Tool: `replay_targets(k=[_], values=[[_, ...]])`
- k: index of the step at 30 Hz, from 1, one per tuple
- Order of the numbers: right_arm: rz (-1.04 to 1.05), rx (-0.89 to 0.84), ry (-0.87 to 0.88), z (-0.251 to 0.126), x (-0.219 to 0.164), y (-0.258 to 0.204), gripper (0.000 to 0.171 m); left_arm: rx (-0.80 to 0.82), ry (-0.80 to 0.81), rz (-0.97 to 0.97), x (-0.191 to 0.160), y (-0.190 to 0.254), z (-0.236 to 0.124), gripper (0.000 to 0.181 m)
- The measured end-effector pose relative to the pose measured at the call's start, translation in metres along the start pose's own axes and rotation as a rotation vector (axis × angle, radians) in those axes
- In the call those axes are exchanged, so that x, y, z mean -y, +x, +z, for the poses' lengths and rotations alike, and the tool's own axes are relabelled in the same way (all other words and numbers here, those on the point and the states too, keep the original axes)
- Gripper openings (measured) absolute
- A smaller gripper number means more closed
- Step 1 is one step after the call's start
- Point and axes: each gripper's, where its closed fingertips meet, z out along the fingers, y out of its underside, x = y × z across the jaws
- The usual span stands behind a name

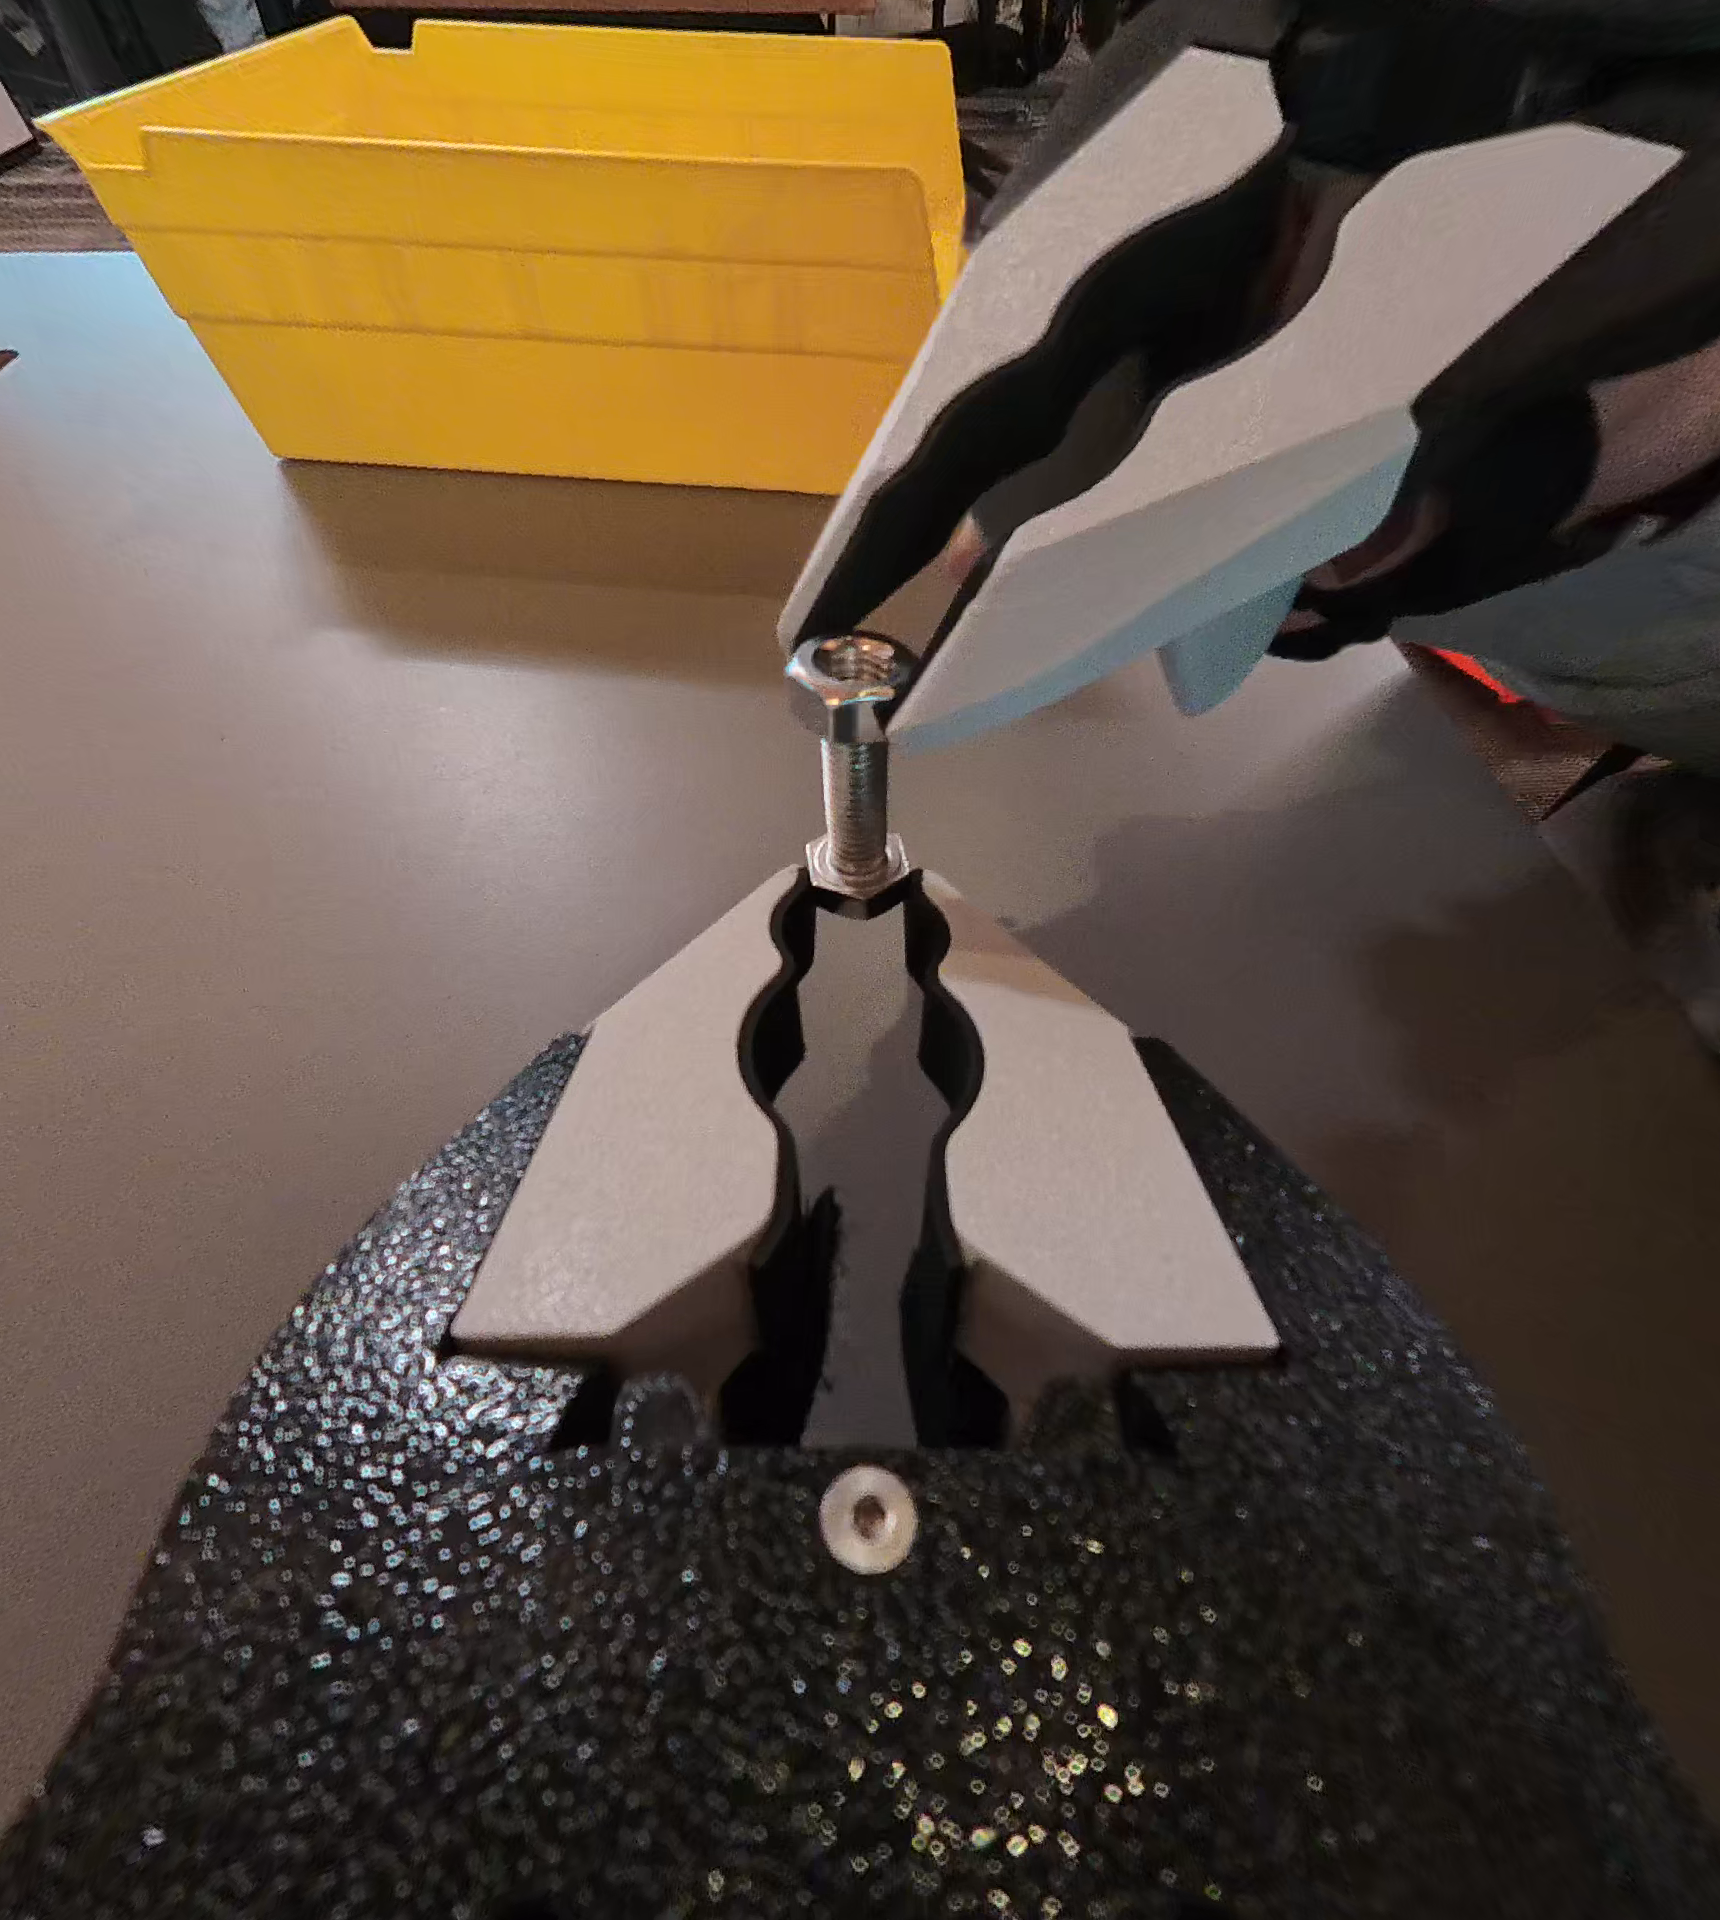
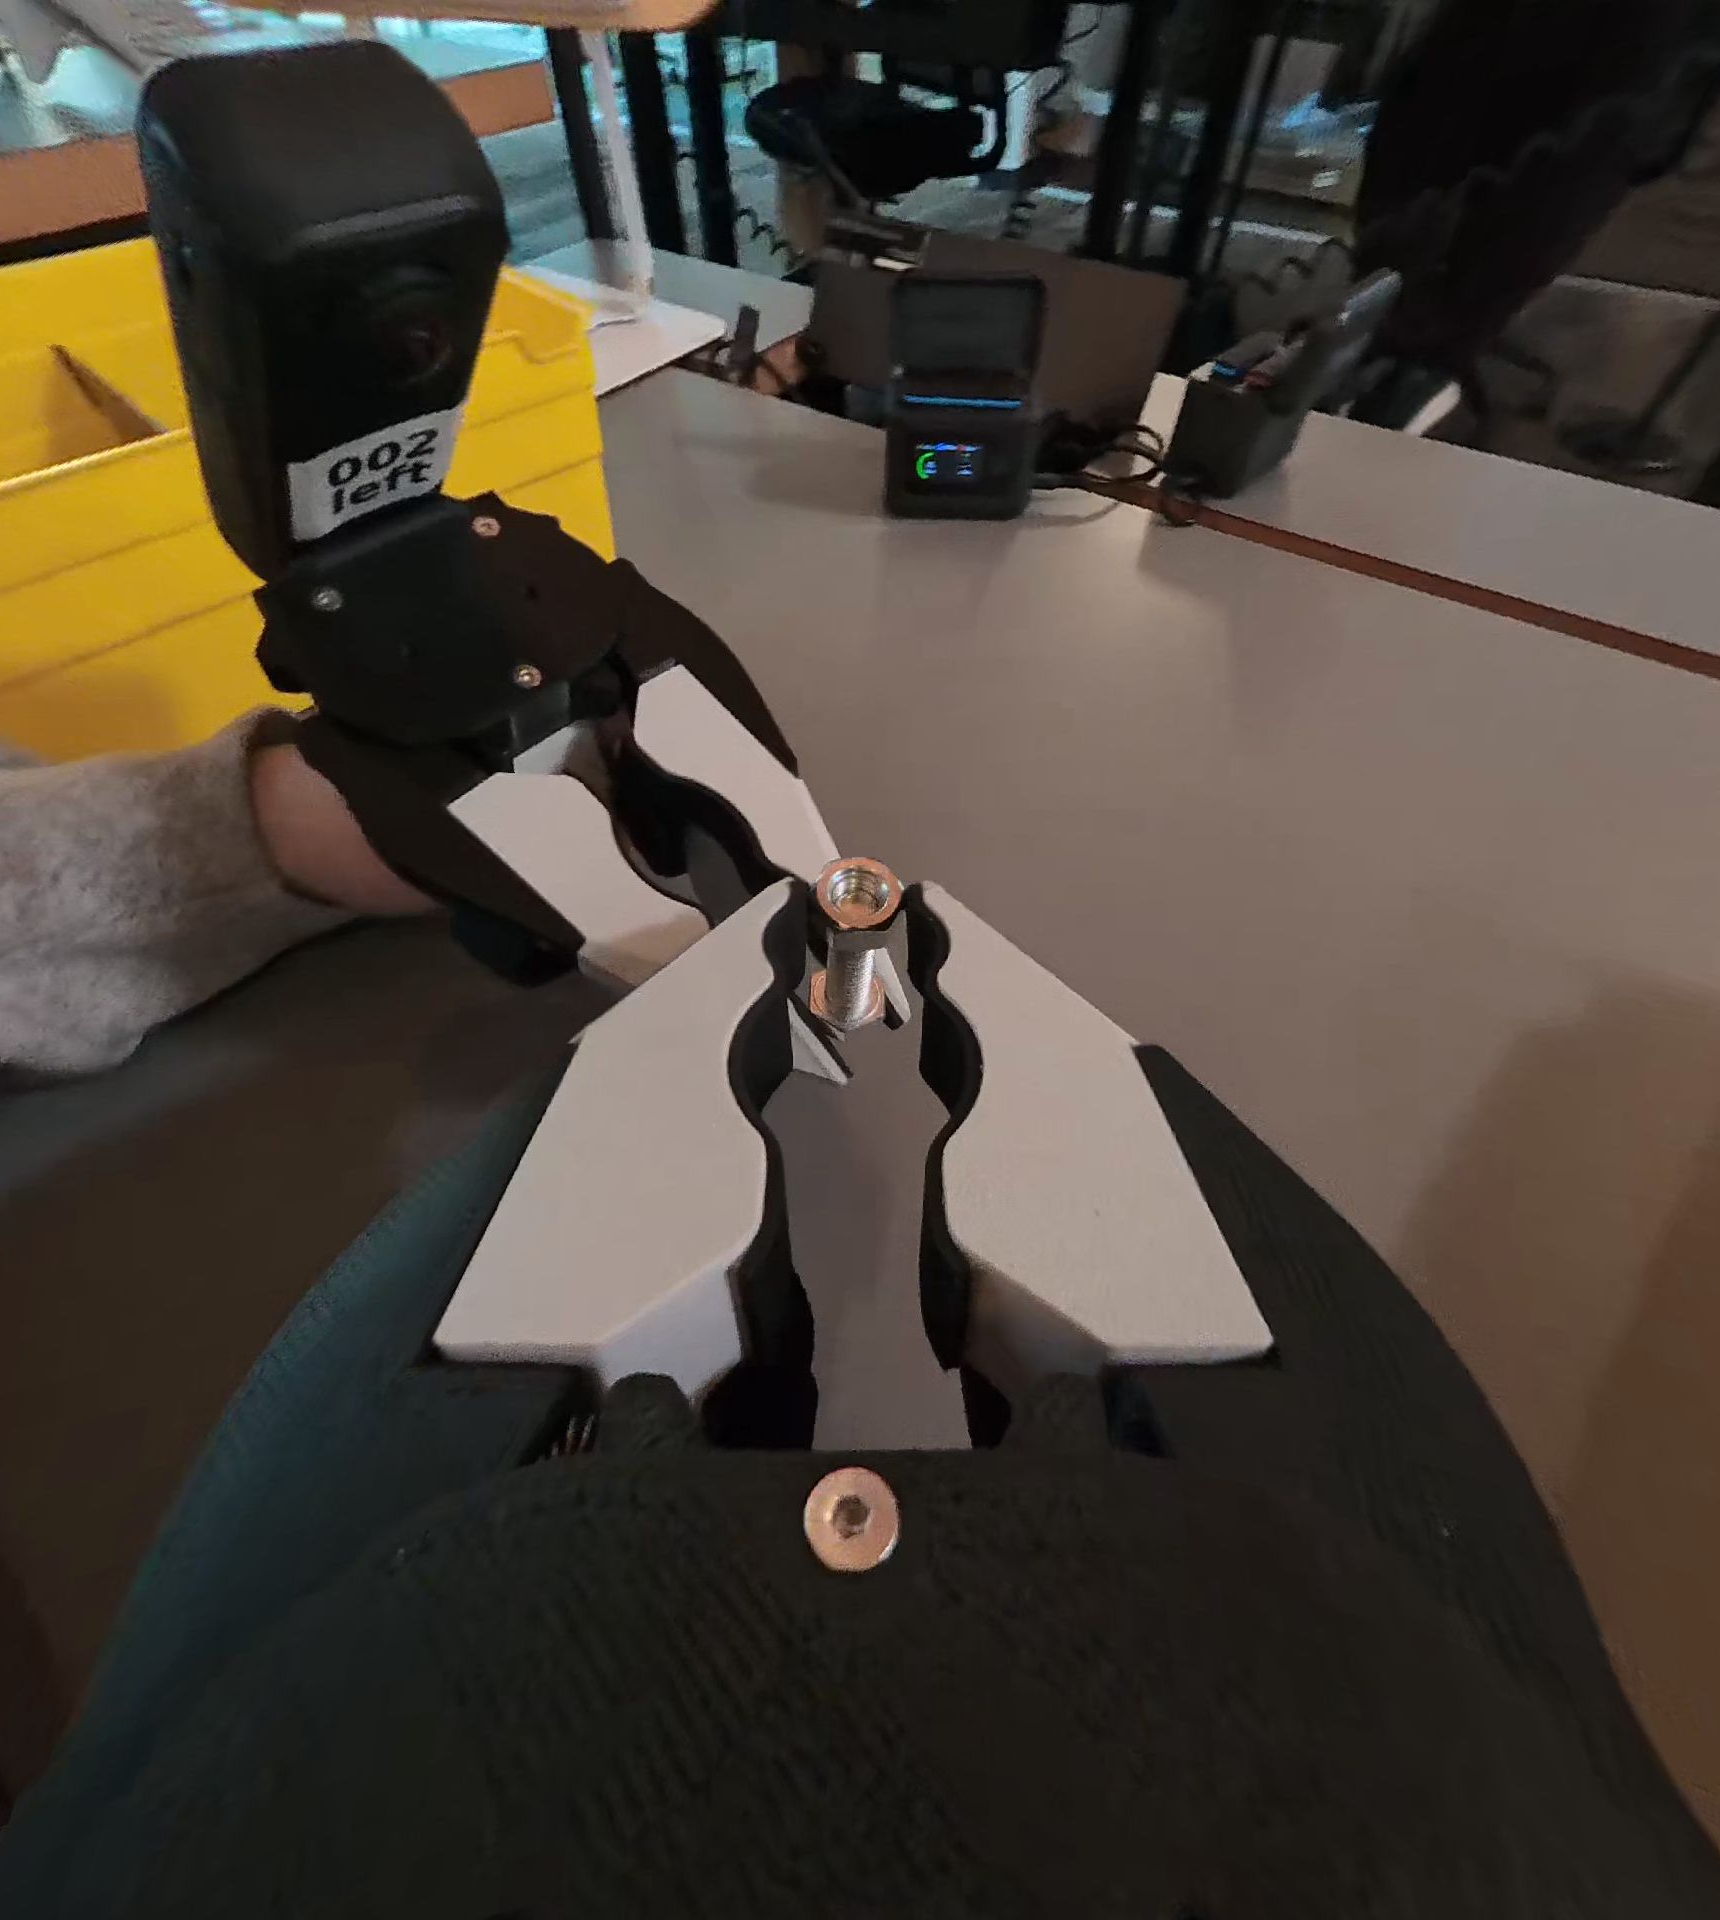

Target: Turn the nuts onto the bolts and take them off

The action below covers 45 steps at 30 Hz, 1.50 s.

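Observation:
A silver bolt (image 1: 851, 795) stands upright above the grey table (image 1: 264, 883). My left gripper (image 1: 856, 888) is shut on the hex end at the bolt's bottom (image 1: 856, 868). My right gripper (image 1: 851, 675) comes in from the upper right and is shut on a silver nut (image 1: 851, 665) at the bolt's top end. In the right wrist view, the right gripper (image 2: 856, 914) holds the nut (image 2: 856, 899), whose threaded hole faces the camera. The bolt's shaft (image 2: 851, 977) runs down to the left gripper (image 2: 840, 1003), which reaches in from the left.
A yellow plastic bin (image 1: 544, 312) stands on the table behind the bolt; it also shows in the right wrist view (image 2: 25, 540). A black device with a small lit screen (image 2: 955, 416) and another black box (image 2: 1251, 426) sit at the far edge. A grey sleeve (image 2: 35, 883) rests at left. The tips of one gripper are about 5 centimetres away from the tips of the other.

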Motion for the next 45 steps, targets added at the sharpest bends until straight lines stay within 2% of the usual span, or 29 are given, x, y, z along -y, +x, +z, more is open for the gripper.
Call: replay_targets(k=[7,10,12,14,17,28,32,40,45], values=[[0.020,-0.016,0.032,-0.001,0.000,0.001,0.018,0.001,-0.002,-0.007,0.000,-0.001,0.000,0.015],[0.007,0.013,0.093,-0.001,0.006,-0.003,0.039,-0.002,0.000,-0.007,0.000,0.000,0.000,0.015],[0.003,0.059,0.131,0.000,0.007,-0.008,0.043,-0.010,0.006,-0.006,0.001,0.001,0.000,0.015],[0.011,0.107,0.165,0.002,0.007,-0.012,0.056,-0.033,0.031,-0.006,0.005,0.005,-0.001,0.015],[0.004,0.141,0.215,0.003,0.009,-0.018,0.060,-0.042,0.049,-0.019,0.008,0.006,-0.002,0.015],[-0.047,0.102,0.231,0.001,0.010,-0.014,0.059,-0.051,0.035,-0.053,0.006,0.004,-0.003,0.015],[-0.134,0.059,0.246,0.001,0.014,-0.014,0.048,-0.055,0.039,-0.058,0.007,0.004,-0.004,0.015],[-0.455,0.034,0.248,-0.009,0.011,-0.017,0.032,-0.135,0.038,-0.039,0.007,0.016,-0.005,0.015],[-0.526,0.074,0.226,-0.011,0.007,-0.019,0.020,-0.166,0.052,-0.026,0.009,0.022,-0.007,0.015]])
